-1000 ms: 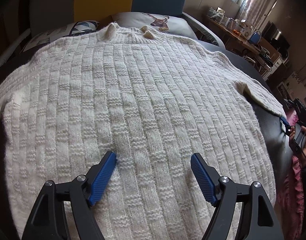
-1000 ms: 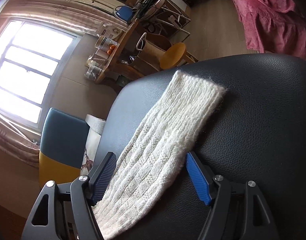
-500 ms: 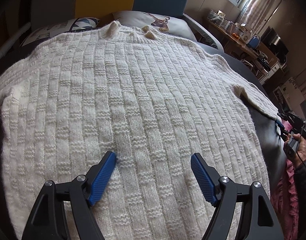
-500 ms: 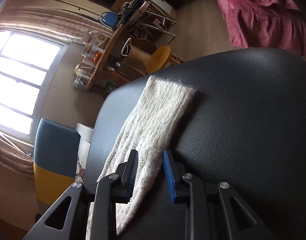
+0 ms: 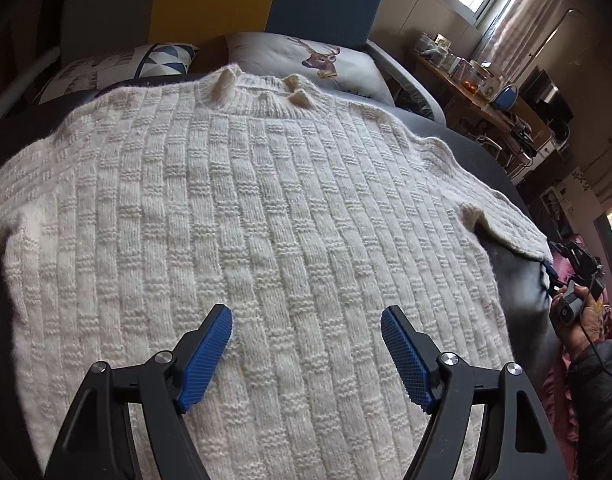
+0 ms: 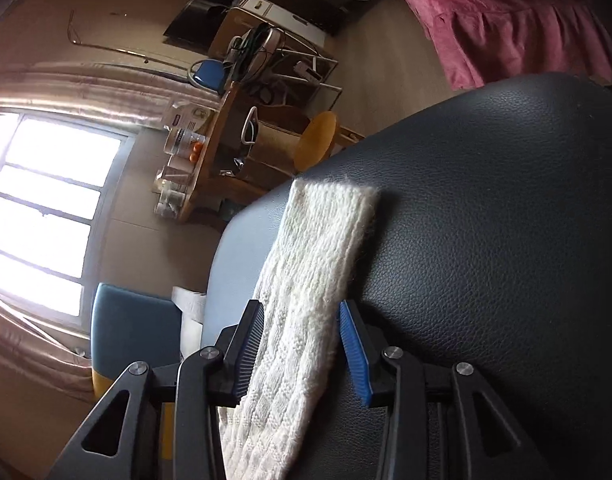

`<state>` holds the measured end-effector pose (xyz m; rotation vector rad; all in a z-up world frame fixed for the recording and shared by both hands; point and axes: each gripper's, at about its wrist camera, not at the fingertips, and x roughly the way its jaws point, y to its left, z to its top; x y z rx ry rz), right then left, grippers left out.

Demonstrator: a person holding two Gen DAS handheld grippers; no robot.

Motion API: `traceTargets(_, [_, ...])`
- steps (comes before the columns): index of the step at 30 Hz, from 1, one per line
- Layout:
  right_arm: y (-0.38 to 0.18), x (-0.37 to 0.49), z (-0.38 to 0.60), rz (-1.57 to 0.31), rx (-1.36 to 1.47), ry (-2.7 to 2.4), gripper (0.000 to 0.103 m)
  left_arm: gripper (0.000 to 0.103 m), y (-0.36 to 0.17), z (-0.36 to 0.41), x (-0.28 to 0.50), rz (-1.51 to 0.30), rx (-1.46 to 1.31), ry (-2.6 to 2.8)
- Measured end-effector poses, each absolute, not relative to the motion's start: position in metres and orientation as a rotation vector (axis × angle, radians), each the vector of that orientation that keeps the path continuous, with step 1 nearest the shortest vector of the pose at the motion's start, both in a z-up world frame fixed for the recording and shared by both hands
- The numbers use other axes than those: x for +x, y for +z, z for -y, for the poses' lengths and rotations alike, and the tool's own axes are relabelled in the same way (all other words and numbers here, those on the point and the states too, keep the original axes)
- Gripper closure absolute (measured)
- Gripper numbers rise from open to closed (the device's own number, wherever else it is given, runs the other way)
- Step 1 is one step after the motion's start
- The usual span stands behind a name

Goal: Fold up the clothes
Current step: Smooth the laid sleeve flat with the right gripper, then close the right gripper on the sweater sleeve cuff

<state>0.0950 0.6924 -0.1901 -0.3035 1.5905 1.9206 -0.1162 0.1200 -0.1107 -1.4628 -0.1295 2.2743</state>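
Inspecting progress: I see no fold made yet.
Sweater (image 5: pixel 266 216): flat beneath left gripper (image 5: pixel 306 344), spread wide.
Sleeve (image 6: pixel 306 300): between right gripper (image 6: pixel 300 344) fingers, parted, not clamped.

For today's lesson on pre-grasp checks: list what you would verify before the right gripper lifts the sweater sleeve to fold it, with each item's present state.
1. Cream knit sweater lies flat on the black leather surface: ok.
2. Sleeve sits between the right gripper fingers: ok.
3. Right jaws shut on sleeve: not ok, gaps show.
4. Left gripper open above the sweater body: ok.
5. Sleeve cuff free of snags: ok.
6. Left sleeve flat: cannot tell.
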Motion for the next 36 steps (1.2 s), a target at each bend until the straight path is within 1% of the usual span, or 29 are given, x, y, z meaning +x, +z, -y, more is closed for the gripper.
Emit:
traceTargets(1, [-0.189,0.091,-0.693,-1.558,-0.324,1.947,0.066,0.025,-0.115,-0.118,-0.117,0.152,-1.479,2.264])
traceTargets(3, [-0.186,0.082,-0.692,-1.498,-0.362,1.973,0.068,0.025,-0.123,-0.114,-0.117,0.195,-1.51,2.244])
traceTargets(5, [-0.184,0.074,-0.693,-1.46,-0.4,1.99,0.071,0.025,-0.122,-0.114,-0.113,0.165,-1.485,2.255])
traceTargets(8, [-0.185,0.069,-0.694,-1.46,-0.455,2.014,0.08,0.025,-0.123,-0.115,-0.109,0.142,-1.479,2.256])
traceTargets(9, [-0.187,0.069,-0.694,-1.463,-0.467,2.022,0.084,0.025,-0.124,-0.115,-0.108,0.14,-1.476,2.256])
traceTargets(10, [-0.189,0.069,-0.694,-1.474,-0.468,2.03,0.085,0.025,-0.124,-0.115,-0.108,0.138,-1.474,2.257])
traceTargets(13, [-0.196,0.073,-0.697,-1.563,-0.405,2.028,0.083,0.025,-0.124,-0.116,-0.108,0.132,-1.475,2.259])
traceTargets(14, [-0.197,0.075,-0.699,-1.606,-0.388,2.009,0.081,0.025,-0.124,-0.116,-0.108,0.13,-1.474,2.259])
traceTargets(15, [-0.198,0.076,-0.702,-1.667,-0.365,1.992,0.074,0.025,-0.124,-0.116,-0.108,0.128,-1.472,2.259])
traceTargets(16, [-0.198,0.076,-0.703,-1.739,-0.327,1.978,0.063,0.025,-0.124,-0.115,-0.107,0.128,-1.472,2.258])
traceTargets(17, [-0.198,0.076,-0.705,-1.811,-0.288,1.962,0.055,0.025,-0.124,-0.115,-0.107,0.128,-1.472,2.257])
traceTargets(18, [-0.197,0.074,-0.706,-1.862,-0.26,1.961,0.043,0.025,-0.125,-0.116,-0.107,0.125,-1.471,2.257])
traceTargets(19, [-0.196,0.068,-0.704,-1.869,-0.266,1.989,0.037,0.025,-0.125,-0.116,-0.107,0.123,-1.471,2.257])
traceTargets(21, [-0.196,0.055,-0.7,-1.896,-0.308,2.017,0.036,0.025,-0.125,-0.116,-0.107,0.119,-1.469,2.258])
traceTargets(22, [-0.197,0.048,-0.697,-1.908,-0.329,2.025,0.036,0.025,-0.125,-0.116,-0.107,0.117,-1.468,2.259])
traceTargets(24, [-0.195,0.04,-0.692,-1.835,-0.344,2.043,0.036,0.025,-0.125,-0.117,-0.106,0.113,-1.467,2.259])
traceTargets(26, [-0.193,0.04,-0.689,-1.81,-0.312,2.018,0.036,0.025,-0.126,-0.117,-0.105,0.109,-1.461,2.259])
traceTargets(29, [-0.194,0.049,-0.691,-1.821,-0.217,1.921,0.037,0.025,-0.126,-0.115,-0.104,0.114,-1.456,2.254])
traceTargets(30, [-0.192,0.049,-0.693,-1.794,-0.201,1.908,0.037,0.025,-0.126,-0.115,-0.104,0.113,-1.455,2.252])
traceTargets(32, [-0.188,0.039,-0.699,-1.735,-0.28,1.918,0.037,0.025,-0.126,-0.115,-0.103,0.101,-1.451,2.251])
traceTargets(34, [-0.18,0.028,-0.699,-1.607,-0.397,1.961,0.037,0.025,-0.126,-0.116,-0.102,0.089,-1.446,2.251])
traceTargets(35, [-0.176,0.022,-0.699,-1.527,-0.46,1.986,0.042,0.025,-0.126,-0.116,-0.102,0.083,-1.447,2.254])
traceTargets(36, [-0.173,0.016,-0.699,-1.445,-0.521,2.008,0.061,0.025,-0.126,-0.117,-0.101,0.077,-1.447,2.257])
